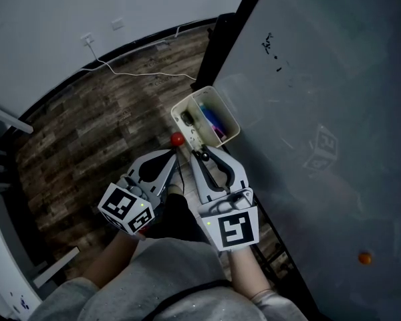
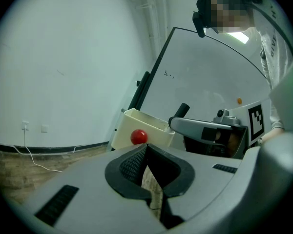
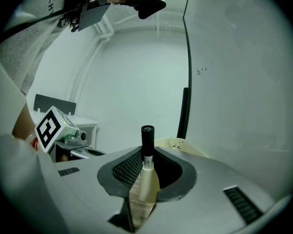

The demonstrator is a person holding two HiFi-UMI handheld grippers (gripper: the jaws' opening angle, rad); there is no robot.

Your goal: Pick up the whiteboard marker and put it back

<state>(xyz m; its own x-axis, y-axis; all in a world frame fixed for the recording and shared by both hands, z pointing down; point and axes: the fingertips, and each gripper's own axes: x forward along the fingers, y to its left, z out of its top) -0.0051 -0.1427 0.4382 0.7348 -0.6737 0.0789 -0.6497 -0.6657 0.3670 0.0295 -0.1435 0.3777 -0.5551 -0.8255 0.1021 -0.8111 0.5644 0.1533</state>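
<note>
Head view: cream bin point(image 1: 182, 107) on whiteboard point(image 1: 321, 79), holding coloured pens point(image 1: 210, 120).
Left gripper view: left hand-held gripper point(image 2: 146, 155) closed, empty; red ball point(image 2: 138, 137) against bin wall.
Right gripper view: right hand-held gripper point(image 3: 144, 165) clamped on upright whiteboard marker point(image 3: 147, 143), just short of bin.

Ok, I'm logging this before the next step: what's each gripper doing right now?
Left gripper: closed, nothing between its jaws.
Right gripper: closed on the whiteboard marker, black cap sticking out past the jaws.

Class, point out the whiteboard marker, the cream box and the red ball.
whiteboard marker point(image 3: 147, 172): right gripper view, white barrel.
cream box point(image 2: 122, 131): left gripper view, front wall.
red ball point(image 1: 178, 139): head view, its centre.
</note>
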